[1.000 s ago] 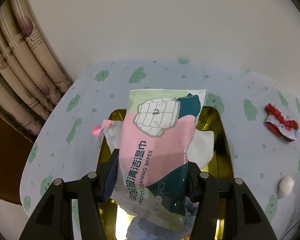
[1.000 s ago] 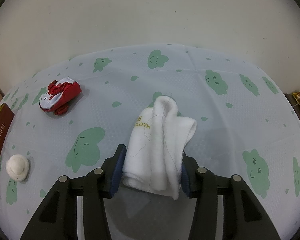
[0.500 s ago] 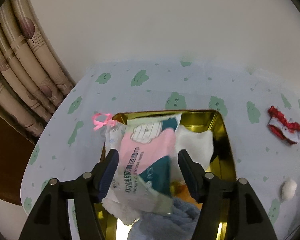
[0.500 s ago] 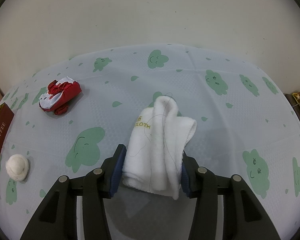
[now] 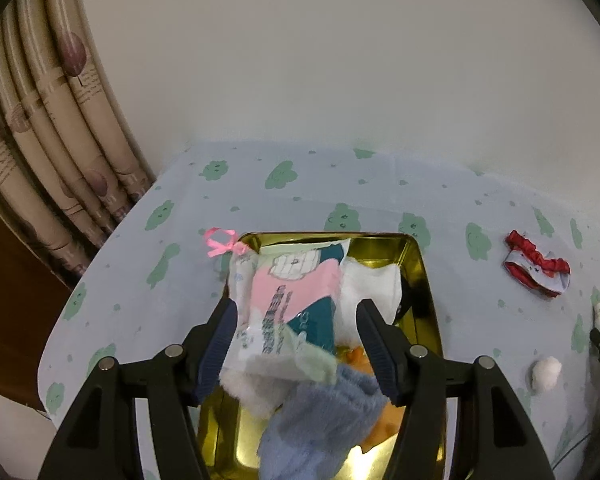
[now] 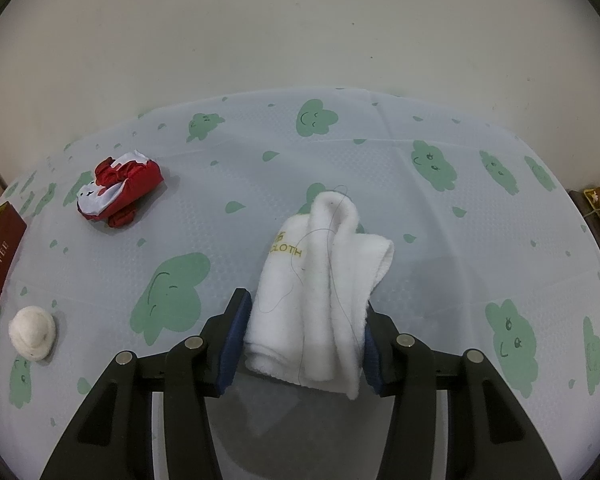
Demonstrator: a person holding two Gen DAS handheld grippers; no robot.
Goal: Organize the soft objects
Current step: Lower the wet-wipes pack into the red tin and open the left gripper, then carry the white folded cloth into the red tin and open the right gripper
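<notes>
The left gripper is spread over the wipes pack in the gold tin, while the right gripper pinches the white cloth, which could slip out because it is floppy.

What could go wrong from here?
The pink-and-teal wipes packet lies tilted on heaped cloths in the gold metal tray, so it may slide off. The folded white towel in the right tool droops at one corner and could unfold or snag when lifted.

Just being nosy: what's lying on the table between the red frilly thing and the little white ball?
Nothing: in the right wrist view, only bare cloud-print tablecloth lies between the red frilly thing and the little white ball.
</notes>
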